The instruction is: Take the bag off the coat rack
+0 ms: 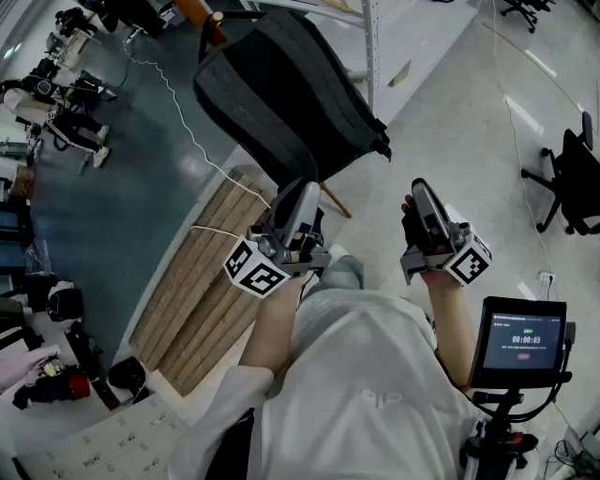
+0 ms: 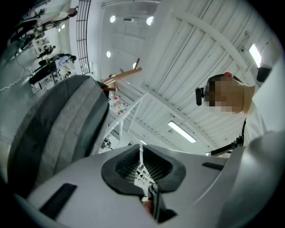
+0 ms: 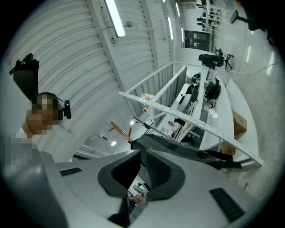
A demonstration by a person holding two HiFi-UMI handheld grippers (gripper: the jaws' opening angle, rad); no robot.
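A dark grey bag (image 1: 286, 94) hangs from a wooden coat rack (image 1: 202, 17) in front of me. Both grippers are held up below it, apart from it. My left gripper (image 1: 307, 193) is shut and empty, its tips just under the bag's lower edge. My right gripper (image 1: 418, 189) is also shut and empty, to the right of the bag. In the left gripper view the bag (image 2: 53, 133) fills the left side beyond the closed jaws (image 2: 141, 156), with a rack peg (image 2: 124, 75) above it. The right gripper view shows the bag (image 3: 182, 149) and a peg (image 3: 119, 131) just past its closed jaws (image 3: 143, 160).
A slatted wooden board (image 1: 202, 281) lies on the floor at left, crossed by a white cable (image 1: 178, 112). White shelving (image 1: 375, 37) stands behind the rack. A black office chair (image 1: 572, 183) is at right, and a small screen on a stand (image 1: 520, 342) is beside me.
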